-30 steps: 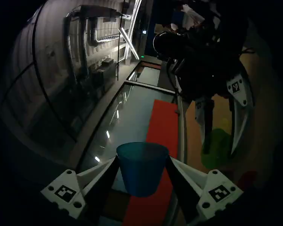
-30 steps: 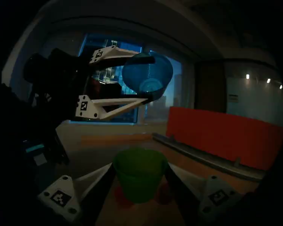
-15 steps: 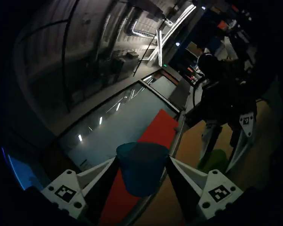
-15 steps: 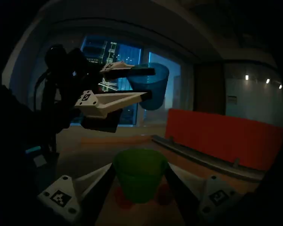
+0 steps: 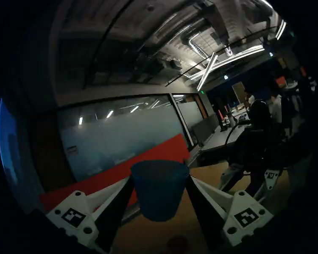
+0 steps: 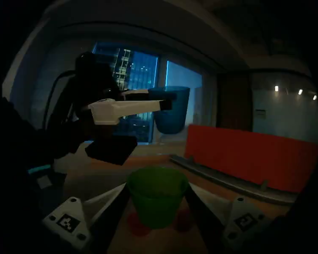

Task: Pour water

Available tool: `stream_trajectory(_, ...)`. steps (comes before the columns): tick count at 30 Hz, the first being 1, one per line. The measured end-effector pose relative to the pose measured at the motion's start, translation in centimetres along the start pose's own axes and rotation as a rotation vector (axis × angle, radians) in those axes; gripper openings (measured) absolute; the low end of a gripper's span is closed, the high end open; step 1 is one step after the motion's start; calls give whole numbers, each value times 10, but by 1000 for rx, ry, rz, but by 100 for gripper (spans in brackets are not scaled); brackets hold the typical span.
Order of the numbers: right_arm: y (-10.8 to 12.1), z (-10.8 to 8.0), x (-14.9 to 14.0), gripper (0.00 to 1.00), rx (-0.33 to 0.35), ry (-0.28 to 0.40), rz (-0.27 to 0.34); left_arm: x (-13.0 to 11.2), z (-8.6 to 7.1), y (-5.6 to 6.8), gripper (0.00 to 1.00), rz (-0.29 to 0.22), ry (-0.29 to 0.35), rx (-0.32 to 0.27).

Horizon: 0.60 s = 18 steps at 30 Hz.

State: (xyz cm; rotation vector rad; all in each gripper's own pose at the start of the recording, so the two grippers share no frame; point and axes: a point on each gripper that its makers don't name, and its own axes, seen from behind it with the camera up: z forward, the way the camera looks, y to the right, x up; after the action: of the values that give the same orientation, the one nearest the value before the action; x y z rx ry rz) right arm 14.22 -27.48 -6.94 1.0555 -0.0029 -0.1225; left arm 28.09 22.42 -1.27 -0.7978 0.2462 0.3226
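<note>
Tilt: blue cup [image 5: 159, 199] back from tipped to upright, held high beyond green cup [image 6: 157, 203] | left tool [image 5: 160, 184] clamps blue cup; right tool [image 6: 157, 186] clamps green cup low over worktop [image 6: 159, 241] | pour likely finished

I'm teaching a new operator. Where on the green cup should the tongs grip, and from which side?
Mid-wall of the green cup, from the side, level: it stands upright, open-topped and tapering downward, as the right tongs hold it now.
</note>
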Motion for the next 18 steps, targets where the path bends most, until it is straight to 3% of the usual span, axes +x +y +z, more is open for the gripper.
stream_trajectory(5,1,-2,3,97,-2,5,2,-10,6,-3,85,-162,-8,-16)
stream_trajectory(9,3,-3,5,97,-7,10,6,-16,11,-5,85,-257,-18,-27)
stream_trajectory(12,3,-4,7,97,-9,14,11,-20,13,-7,85,-301,-28,-29)
stream_trajectory(18,4,-6,9,97,-12,19,17,-25,12,-8,85,-330,-35,-27)
